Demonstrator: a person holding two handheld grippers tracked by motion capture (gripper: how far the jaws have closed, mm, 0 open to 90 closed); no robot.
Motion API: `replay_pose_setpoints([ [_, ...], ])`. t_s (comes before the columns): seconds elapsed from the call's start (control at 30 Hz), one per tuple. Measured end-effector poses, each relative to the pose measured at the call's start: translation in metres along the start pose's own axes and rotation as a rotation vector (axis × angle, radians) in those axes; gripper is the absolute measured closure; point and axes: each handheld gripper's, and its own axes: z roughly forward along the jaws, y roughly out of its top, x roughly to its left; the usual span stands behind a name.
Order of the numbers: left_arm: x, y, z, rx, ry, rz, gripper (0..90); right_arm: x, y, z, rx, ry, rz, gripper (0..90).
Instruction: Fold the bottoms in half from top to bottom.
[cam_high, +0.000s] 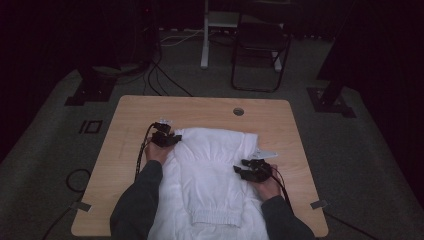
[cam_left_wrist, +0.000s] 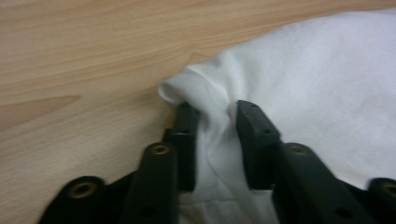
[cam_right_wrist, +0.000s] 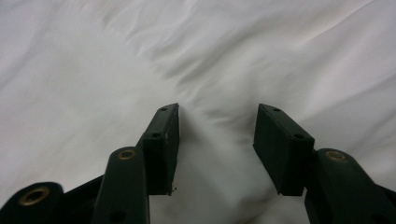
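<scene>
Both forearms come in from the near edge of the counter (cam_high: 210, 106), in dark sleeves, one on each side of a white garment (cam_high: 212, 170) that lies spread on the wood.

The left hand (cam_high: 156, 152) reaches forward along the garment's left edge, and the left hand-held gripper (cam_high: 166, 139) sits at the garment's far left corner with its jaws pointing toward the cloth. In the left gripper view a rounded fold of that corner (cam_left_wrist: 212, 109) stands between the two black jaws, bunched and creased where the pads meet it; the jaws are pinching this fold, with bare wood just beside it on the left.

The right hand (cam_high: 269, 187) lies at the garment's right edge, nearer the person than the left one, its hand-held gripper (cam_high: 245, 167) turned inward over the cloth. In the right gripper view the two jaws stand spread apart above rumpled white fabric (cam_right_wrist: 215, 154), with a clear gap between the pads; whether the tips touch the cloth I cannot tell.

Counted: one garment, two hand-held grippers, two hands, one counter. The garment has a ribbed band (cam_high: 216, 217) at its near end and a small white piece (cam_high: 264, 152) sticking out at the right edge, just beyond the right hand-held gripper. One round hole (cam_high: 238, 111) sits in the counter near its far edge, well apart from the cloth.
</scene>
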Motion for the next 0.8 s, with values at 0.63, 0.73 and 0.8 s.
replay_pose_setpoints([
  [0.63,-0.002,-0.001,0.000,-0.005,0.001,-0.015,77.4,-0.111,0.047,0.042,0.015,-0.112,0.331,40.8],
  [0.73,-0.002,0.000,0.000,-0.002,0.002,-0.019,77.7,-0.109,0.046,0.042,0.019,-0.078,0.330,62.3],
  [0.8,-0.003,0.000,0.000,0.000,0.005,-0.018,78.5,-0.109,0.045,0.043,0.044,-0.037,0.335,81.4],
])
